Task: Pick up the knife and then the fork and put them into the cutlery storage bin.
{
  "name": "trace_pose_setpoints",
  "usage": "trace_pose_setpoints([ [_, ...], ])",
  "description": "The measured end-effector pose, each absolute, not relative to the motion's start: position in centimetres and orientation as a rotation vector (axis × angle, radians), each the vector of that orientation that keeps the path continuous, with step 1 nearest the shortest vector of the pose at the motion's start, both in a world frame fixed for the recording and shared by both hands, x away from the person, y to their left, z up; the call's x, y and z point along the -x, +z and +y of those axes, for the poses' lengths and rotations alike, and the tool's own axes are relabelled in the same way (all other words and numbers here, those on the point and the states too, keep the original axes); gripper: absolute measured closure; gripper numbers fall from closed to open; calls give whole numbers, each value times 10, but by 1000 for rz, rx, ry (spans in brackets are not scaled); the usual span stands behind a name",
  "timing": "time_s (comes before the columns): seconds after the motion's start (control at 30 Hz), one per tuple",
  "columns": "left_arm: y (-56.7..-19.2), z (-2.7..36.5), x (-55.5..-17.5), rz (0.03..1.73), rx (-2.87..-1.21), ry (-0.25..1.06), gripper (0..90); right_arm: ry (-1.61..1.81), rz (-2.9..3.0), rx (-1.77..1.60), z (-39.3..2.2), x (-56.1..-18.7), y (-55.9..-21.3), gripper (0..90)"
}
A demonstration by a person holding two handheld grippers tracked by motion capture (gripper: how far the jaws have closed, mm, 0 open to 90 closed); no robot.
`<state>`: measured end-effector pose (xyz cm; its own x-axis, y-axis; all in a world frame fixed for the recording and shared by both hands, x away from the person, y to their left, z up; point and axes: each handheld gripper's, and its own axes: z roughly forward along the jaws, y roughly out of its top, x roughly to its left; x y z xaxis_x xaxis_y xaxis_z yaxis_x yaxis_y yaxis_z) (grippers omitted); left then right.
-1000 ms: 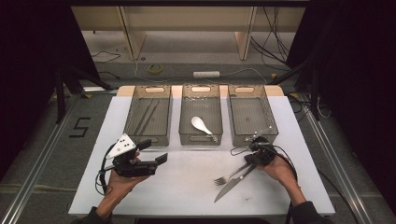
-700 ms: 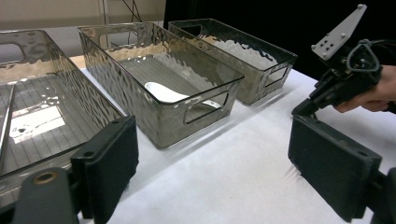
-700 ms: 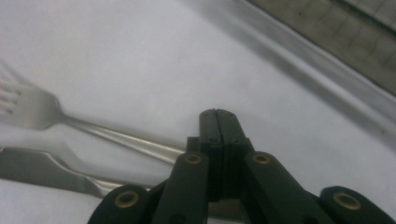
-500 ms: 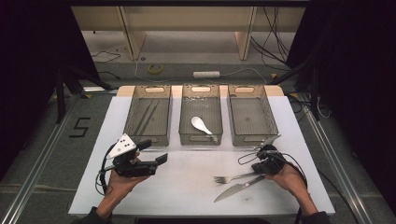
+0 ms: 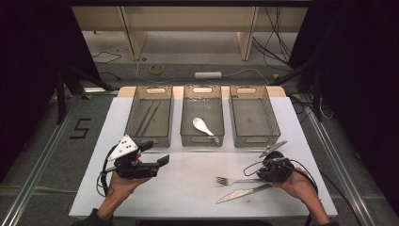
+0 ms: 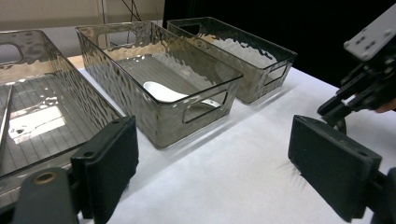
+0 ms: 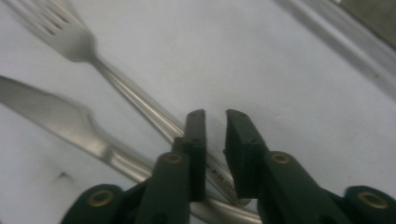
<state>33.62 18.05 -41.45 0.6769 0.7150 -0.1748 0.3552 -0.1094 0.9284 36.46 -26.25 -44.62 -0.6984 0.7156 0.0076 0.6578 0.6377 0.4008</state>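
1. Three clear bins line the far side of the white table, likely for sorting cutlery: a white spoon lies in the middle bin. Near right, a fork and a knife lie flat, handles under the right gripper; the left gripper waits at near left.
2. Left gripper: jaws wide apart, empty, facing the bins.
3. Right gripper: jaws have just been parting, a narrow gap with nothing clamped. The shiny steel fork runs beneath them, crossing the knife.
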Motion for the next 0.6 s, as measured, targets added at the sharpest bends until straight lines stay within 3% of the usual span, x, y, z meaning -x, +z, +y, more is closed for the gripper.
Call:
trace_pose_setpoints([
  [0.07,-415,180,-336,866,-1718,382,158,599,2743,-1103,-261,-361,-439,598],
  [0.23,-414,181,-336,867,-1716,381,158,573,2834,-968,-257,-351,-433,433],
  [0.6,-414,181,-336,869,-1709,380,158,467,2894,-864,-253,-345,-444,368],
])
